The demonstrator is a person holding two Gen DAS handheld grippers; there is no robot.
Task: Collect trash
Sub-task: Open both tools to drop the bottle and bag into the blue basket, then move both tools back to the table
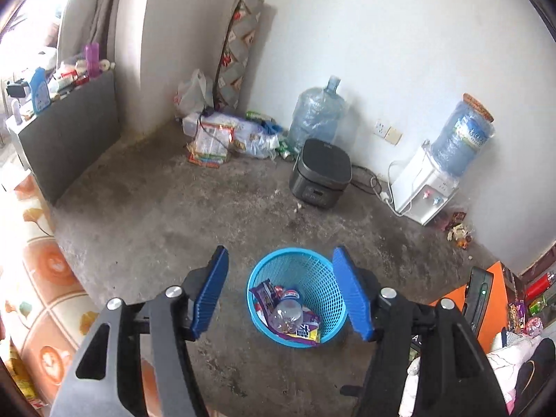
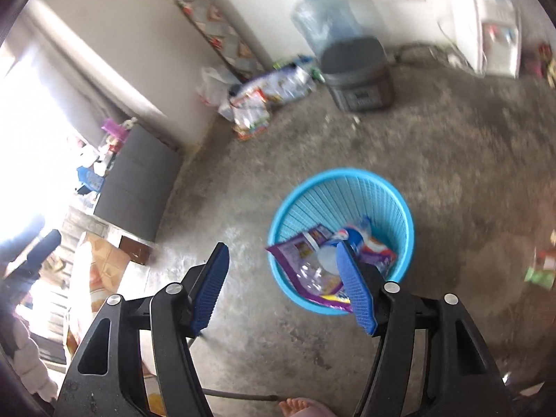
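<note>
Both wrist views downward; shared basket (image 1: pixel 297 297)

Lived-in home: rice cooker (image 1: pixel 320 173), water dispenser (image 1: pixel 425 191).

One basket (image 1: pixel 314 267) — two water jugs (image 1: pixel 318 111) — one rice cooker (image 1: pixel 321 173).

A bare, stained concrete floor (image 1: pixel 166 215) runs to white plastered walls (image 1: pixel 399 34), and strong daylight floods in from the left past a pale curtain (image 1: pixel 93 10). A rolled patterned mat (image 1: pixel 236 55) leans upright in the corner, with an empty blue water jug (image 1: pixel 318 111) beside it against the wall, a dark rice cooker (image 1: pixel 321 173) on the floor just in front of the jug, and a white water dispenser (image 1: pixel 425 191) carrying a blue bottle farther right below a wall socket (image 1: pixel 380 128). A low grey cabinet (image 1: pixel 69 132) crowded with bottles stands along the left side, next to bedding with an orange floral print (image 1: pixel 45 278).
</note>
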